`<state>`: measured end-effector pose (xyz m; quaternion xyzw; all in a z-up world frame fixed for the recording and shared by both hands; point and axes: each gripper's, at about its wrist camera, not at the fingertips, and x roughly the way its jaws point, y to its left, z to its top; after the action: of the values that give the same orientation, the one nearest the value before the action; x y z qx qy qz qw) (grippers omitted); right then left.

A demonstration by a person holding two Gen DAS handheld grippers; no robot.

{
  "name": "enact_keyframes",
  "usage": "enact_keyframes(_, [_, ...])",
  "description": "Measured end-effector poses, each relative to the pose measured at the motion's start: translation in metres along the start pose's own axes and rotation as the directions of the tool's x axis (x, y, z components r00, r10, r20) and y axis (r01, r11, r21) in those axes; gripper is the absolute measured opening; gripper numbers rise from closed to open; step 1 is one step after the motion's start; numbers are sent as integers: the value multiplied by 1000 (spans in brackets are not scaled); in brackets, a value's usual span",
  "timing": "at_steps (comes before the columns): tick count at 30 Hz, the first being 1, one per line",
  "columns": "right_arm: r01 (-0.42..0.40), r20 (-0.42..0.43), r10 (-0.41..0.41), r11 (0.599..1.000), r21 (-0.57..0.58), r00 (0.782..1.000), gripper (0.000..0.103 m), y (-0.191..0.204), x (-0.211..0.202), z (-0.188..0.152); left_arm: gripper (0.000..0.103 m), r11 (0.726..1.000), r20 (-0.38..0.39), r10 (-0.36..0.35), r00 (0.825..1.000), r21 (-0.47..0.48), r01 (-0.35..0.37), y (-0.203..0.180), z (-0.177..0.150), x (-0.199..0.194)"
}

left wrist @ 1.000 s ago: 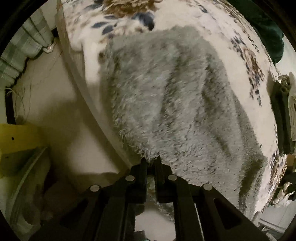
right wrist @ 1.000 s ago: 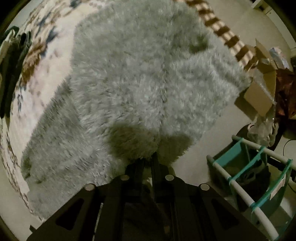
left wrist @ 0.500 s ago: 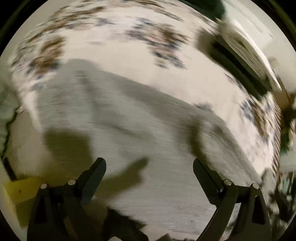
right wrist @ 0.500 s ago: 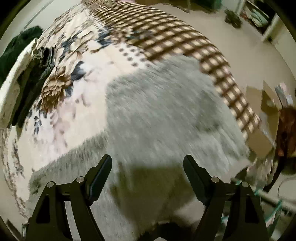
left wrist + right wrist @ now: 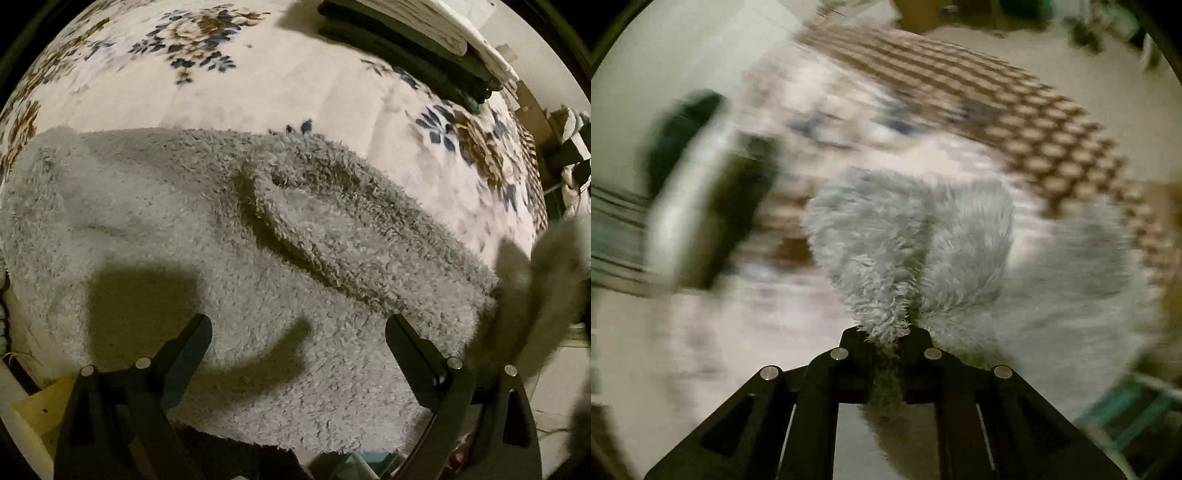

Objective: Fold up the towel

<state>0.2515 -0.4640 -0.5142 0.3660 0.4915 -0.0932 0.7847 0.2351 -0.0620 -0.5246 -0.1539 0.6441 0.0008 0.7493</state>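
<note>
Setting: a bed covered with a cream bedspread printed with blue and brown flowers (image 5: 295, 85); a brown checked blanket (image 5: 1015, 110) lies further along it in the right wrist view.
Towel: a fluffy grey towel (image 5: 207, 229) lies on the bedspread, spread across most of the left wrist view, with its near edge at the edge of the bed.
Fold so far: one raised ridge (image 5: 288, 229) runs diagonally across the pile, where a layer seems to lap over another; the outline is loose and uneven.
Left claw: the left claw (image 5: 298, 332) hovers over the towel's near part, its black fingers spread wide and holding nothing.
Right claw: the right claw (image 5: 885, 338) has its fingers pressed together on a bunched tuft of the grey towel, which fans out in front of it above the bed. This view is heavily blurred.
Other things: a dark stack of folded clothes (image 5: 406, 62) sits at the far side of the bed.
Progress: I judge the folding partly done. The pinched part is not yet laid down, and the edges need squaring.
</note>
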Motion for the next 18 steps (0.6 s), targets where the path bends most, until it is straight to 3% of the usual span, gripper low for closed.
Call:
enact_keyframes(2, [-191, 53, 191, 982, -2, 980, 10, 21, -33, 5, 96, 1000, 7, 10, 1000, 1, -10, 0, 1, -1])
enact_keyframes(4, [-315, 139, 311, 949, 9, 940, 10, 20, -65, 10, 96, 1000, 17, 12, 1000, 5, -12, -4, 3, -2])
enact_keyframes(7, [-355, 254, 328, 932, 67, 910, 10, -30, -86, 12, 96, 1000, 27, 3, 1000, 25, -4, -13, 1, -3])
enact_keyframes(9, [-264, 309, 217, 957, 118, 926, 10, -87, -89, 9, 96, 999, 22, -5, 1000, 46, 4, -21, -3, 0])
enact_keyframes(11, [-163, 312, 95, 966, 199, 945, 10, -158, -82, 0, 96, 999, 15, -12, 1000, 53, 11, -27, -6, 4])
enact_keyframes(12, [-130, 277, 65, 966, 225, 959, 10, -191, -74, -6, 96, 998, 9, -16, 1000, 56, 16, -29, -9, 6])
enact_keyframes(13, [-44, 196, -9, 964, 264, 981, 14, -231, -60, -14, 96, 998, 1, -15, 1000, 60, 15, -32, -12, 10])
enact_keyframes(15, [92, 67, -120, 939, 331, 990, 23, -280, -42, -29, 96, 998, -17, -19, 1000, 60, 20, -33, -18, 15])
enact_keyframes(16, [143, 8, -159, 908, 394, 987, 35, -308, -37, -41, 96, 998, -22, -18, 1000, 60, 20, -34, -19, 17])
enact_keyframes(17, [141, -2, -156, 892, 429, 988, 46, -323, -39, -47, 96, 998, -27, -14, 1000, 65, 16, -33, -21, 18])
enact_keyframes(18, [119, 12, -141, 876, 468, 990, 50, -333, -44, -54, 96, 998, -31, -10, 999, 69, 12, -34, -23, 19])
